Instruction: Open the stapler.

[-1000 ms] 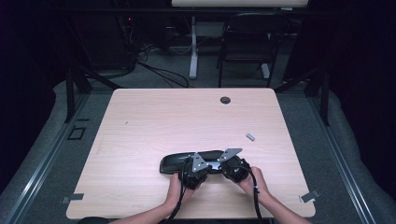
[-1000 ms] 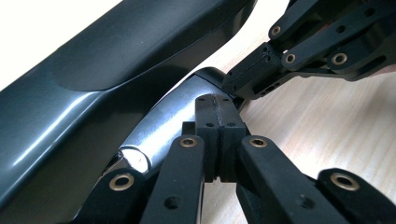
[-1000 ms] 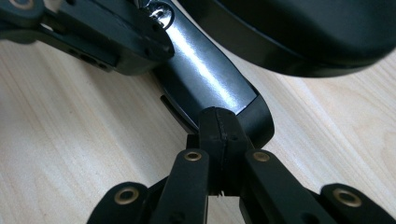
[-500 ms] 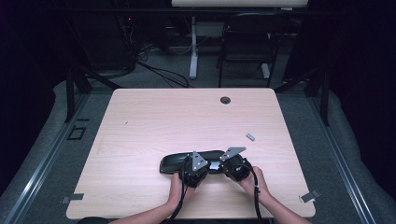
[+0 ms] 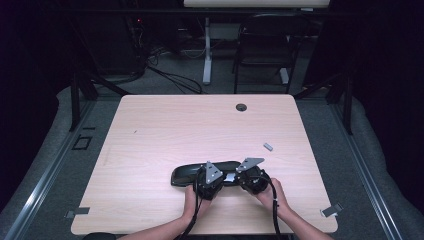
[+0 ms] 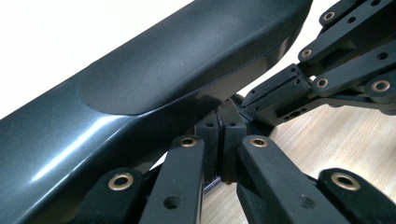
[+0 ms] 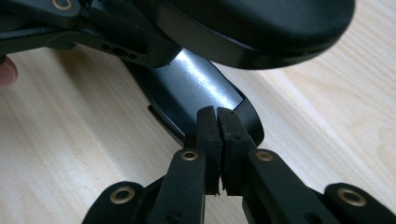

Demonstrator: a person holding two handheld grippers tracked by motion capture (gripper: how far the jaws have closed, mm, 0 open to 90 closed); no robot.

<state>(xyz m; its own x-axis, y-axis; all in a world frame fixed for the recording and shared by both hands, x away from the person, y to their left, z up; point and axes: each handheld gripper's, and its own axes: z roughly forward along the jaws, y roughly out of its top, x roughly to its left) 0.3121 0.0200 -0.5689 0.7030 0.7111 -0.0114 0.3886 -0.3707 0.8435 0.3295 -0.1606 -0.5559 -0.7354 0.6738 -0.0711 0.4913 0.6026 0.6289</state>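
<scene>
A: The left gripper (image 5: 209, 176), jaws pressed together, sits at the near edge of a long black glasses case (image 5: 190, 173); the right gripper (image 5: 250, 177), jaws likewise together, is just beside it at the case's right end.

B: Is either one clamped on the case?

A: In the left gripper view the fingertips (image 6: 219, 135) meet with nothing seen between them, right under the case's dark glossy shell (image 6: 154, 88). In the right gripper view the fingertips (image 7: 217, 126) also meet, touching or just short of a shiny grey flap (image 7: 196, 88) of the case; whether they pinch its edge cannot be told.

B: And where does the case lie?

A: Flat on the pale wooden table (image 5: 165, 130), stretching out to the left beyond the left gripper.

B: Anything farther out?

A: A small grey block (image 5: 268, 146) lies beyond the right gripper, well apart, and a dark round grommet (image 5: 241, 107) sits near the table's far edge. A hand (image 5: 192, 200) holds each gripper from the near side.
</scene>
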